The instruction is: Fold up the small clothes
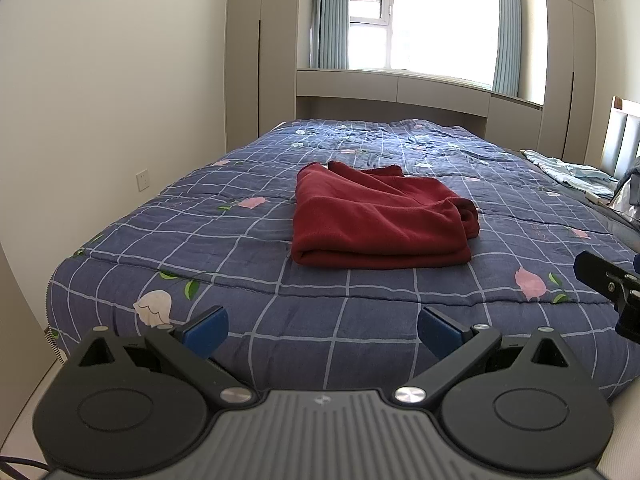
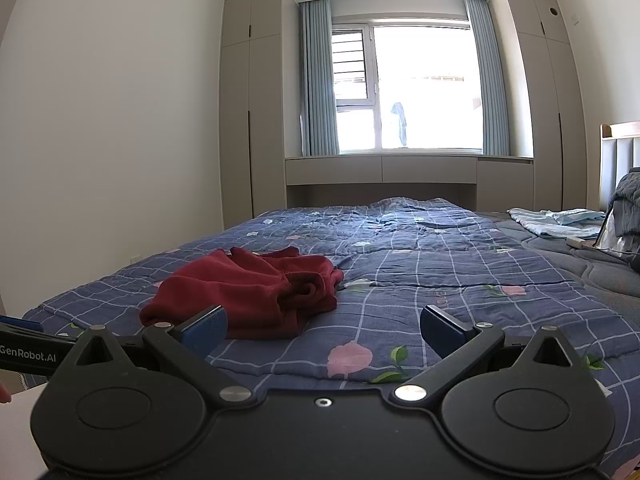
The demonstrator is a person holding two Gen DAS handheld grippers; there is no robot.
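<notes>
A dark red garment [image 1: 376, 216] lies folded into a rough rectangle on the blue checked quilt [image 1: 240, 248], a rolled edge at its right side. In the right wrist view the same red garment [image 2: 256, 292] sits left of centre on the quilt [image 2: 460, 280]. My left gripper [image 1: 322, 330] hangs open in front of the bed's near edge, short of the garment, nothing between its blue pads. My right gripper [image 2: 324, 330] is open too, empty, with the garment just beyond its left finger. The right gripper's black body [image 1: 612, 284] shows at the left wrist view's right edge.
A light blue cloth [image 2: 560, 220] lies at the far right of the bed beside a grey blanket [image 2: 628, 200] and headboard [image 2: 620, 152]. Wardrobes [image 2: 248, 120] flank a bright window [image 2: 408, 88] behind the bed. A white wall [image 1: 100, 100] runs along the left.
</notes>
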